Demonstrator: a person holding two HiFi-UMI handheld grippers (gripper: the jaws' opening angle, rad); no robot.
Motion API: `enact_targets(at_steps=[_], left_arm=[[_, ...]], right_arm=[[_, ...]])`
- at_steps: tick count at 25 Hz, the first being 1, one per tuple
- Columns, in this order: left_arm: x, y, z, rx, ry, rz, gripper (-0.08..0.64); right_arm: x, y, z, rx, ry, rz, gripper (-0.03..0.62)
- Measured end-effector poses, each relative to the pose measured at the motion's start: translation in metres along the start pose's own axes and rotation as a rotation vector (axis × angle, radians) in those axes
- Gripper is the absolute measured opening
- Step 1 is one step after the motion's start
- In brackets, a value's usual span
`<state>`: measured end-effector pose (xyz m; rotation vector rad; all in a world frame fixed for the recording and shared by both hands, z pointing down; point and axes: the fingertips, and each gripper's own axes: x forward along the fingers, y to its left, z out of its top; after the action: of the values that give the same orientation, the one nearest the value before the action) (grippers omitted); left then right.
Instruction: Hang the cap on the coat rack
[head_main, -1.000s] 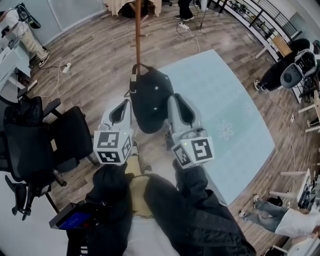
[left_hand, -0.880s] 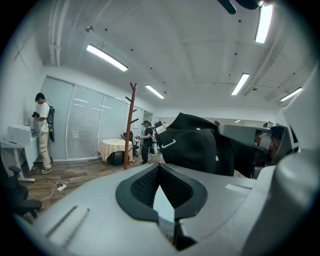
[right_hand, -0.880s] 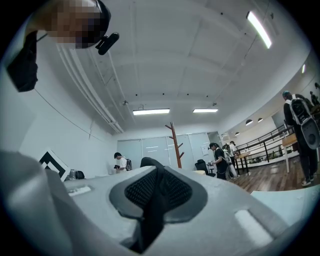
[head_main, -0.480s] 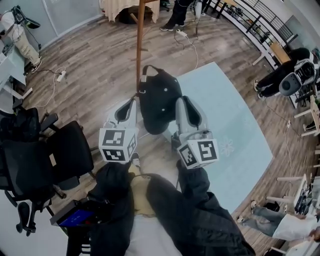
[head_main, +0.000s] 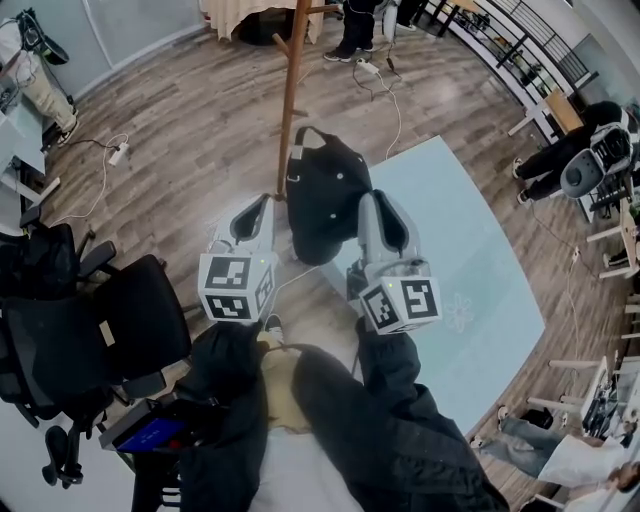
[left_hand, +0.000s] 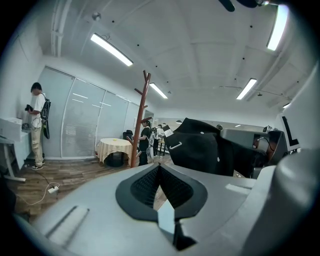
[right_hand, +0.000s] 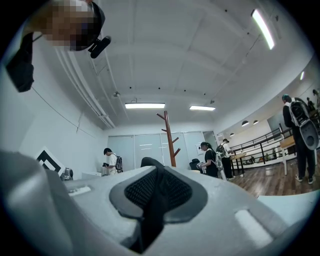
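Note:
The black cap (head_main: 325, 195) hangs in the air between my two grippers, its back strap close beside the brown coat rack pole (head_main: 291, 90). My right gripper (head_main: 368, 203) is shut on the cap's edge; black fabric fills the slit between its jaws (right_hand: 157, 175) in the right gripper view. My left gripper (head_main: 262, 207) stands just left of the cap with its jaws together and nothing between them (left_hand: 160, 170). The left gripper view shows the cap (left_hand: 200, 147) off to the right and the coat rack (left_hand: 142, 117) ahead with bare pegs. The coat rack (right_hand: 169, 137) also stands ahead in the right gripper view.
Black office chairs (head_main: 90, 330) crowd the left side. A pale blue mat (head_main: 470, 260) lies on the wooden floor at right. A cloth-covered round table (left_hand: 114, 150) stands behind the rack. People stand around the room, and cables (head_main: 118, 152) trail on the floor.
Both grippers and the cap have moved closer to the coat rack pole; the cap's strap now sits right beside it. The grips have not changed.

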<state>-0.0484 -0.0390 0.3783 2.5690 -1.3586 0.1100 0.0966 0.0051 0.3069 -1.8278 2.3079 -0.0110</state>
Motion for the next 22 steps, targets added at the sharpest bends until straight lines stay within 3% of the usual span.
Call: enact_targets(at_steps=[13, 22], left_arm=[[0.042, 0.04, -0.008, -0.04, 0.052, -0.021, 0.0], [0.092, 0.076, 0.002, -0.035, 0.056, 0.069, 0.0]], right_arm=[[0.057, -0.014, -0.024, 0.011, 0.044, -0.024, 0.038], [0.12, -0.056, -0.043, 0.055, 0.047, 0.029, 0.038]])
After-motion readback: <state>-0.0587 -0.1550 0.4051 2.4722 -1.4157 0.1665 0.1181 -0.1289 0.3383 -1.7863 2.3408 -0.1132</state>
